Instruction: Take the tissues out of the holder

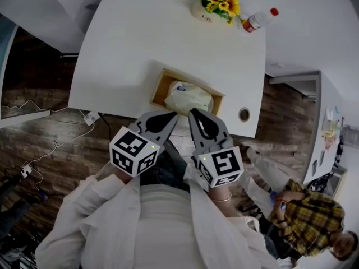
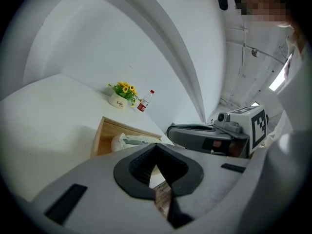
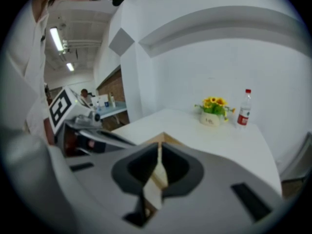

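Left gripper (image 1: pixel 170 116) and right gripper (image 1: pixel 196 112), both pressed together and empty, face the holder (image 1: pixel 159 88), whose soft, light tissues (image 1: pixel 188 97) look best pinched at the top.

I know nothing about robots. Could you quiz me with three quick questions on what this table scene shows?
1. True or false: the tissue pack lies inside the wooden holder.
2. What stands beside the sunflower pot? A) a mug B) a water bottle C) a lamp
3. Fill in: the left claw and the right claw are both ____ (open or shut).
Key: 1 true; 2 B; 3 shut.
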A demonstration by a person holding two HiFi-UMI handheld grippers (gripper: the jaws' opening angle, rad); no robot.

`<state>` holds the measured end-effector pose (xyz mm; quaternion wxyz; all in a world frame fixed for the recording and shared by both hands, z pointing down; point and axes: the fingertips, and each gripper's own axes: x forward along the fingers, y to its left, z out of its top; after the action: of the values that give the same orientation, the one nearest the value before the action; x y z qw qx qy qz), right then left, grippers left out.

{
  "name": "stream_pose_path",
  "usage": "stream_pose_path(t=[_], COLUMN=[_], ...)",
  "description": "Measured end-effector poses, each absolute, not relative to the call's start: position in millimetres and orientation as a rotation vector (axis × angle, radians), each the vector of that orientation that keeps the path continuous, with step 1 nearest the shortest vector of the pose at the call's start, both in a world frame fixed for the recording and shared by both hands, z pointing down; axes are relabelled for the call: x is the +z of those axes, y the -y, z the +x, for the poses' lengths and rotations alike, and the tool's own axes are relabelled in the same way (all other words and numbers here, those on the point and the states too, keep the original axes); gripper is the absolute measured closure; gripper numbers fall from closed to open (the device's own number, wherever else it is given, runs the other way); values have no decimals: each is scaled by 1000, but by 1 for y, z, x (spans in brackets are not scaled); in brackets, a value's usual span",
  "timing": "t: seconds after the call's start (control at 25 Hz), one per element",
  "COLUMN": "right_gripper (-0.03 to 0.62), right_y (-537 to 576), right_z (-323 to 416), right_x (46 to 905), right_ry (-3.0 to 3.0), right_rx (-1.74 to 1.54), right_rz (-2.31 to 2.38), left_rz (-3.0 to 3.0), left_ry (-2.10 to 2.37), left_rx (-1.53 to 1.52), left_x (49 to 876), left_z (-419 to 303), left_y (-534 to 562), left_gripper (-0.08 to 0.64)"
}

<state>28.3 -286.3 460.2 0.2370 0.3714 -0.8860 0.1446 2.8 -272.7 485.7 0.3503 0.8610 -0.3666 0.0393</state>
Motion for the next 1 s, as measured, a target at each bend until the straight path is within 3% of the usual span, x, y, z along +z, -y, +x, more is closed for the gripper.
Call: stream_pose_path(t=[0.52,1.0], right_gripper=[580,505], right_y=[308,315], right_z=[21,24], right_x=[475,509], right_ry=[2343,2114], right_rx=[234,-92], right_rz=[842,598], left_rz=[2127,2073], left_ry=[979,1037], left_rx=[-8,-33], left_x=[492,500], left_z=[7,2], left_y=[280,289], left_gripper=[543,543])
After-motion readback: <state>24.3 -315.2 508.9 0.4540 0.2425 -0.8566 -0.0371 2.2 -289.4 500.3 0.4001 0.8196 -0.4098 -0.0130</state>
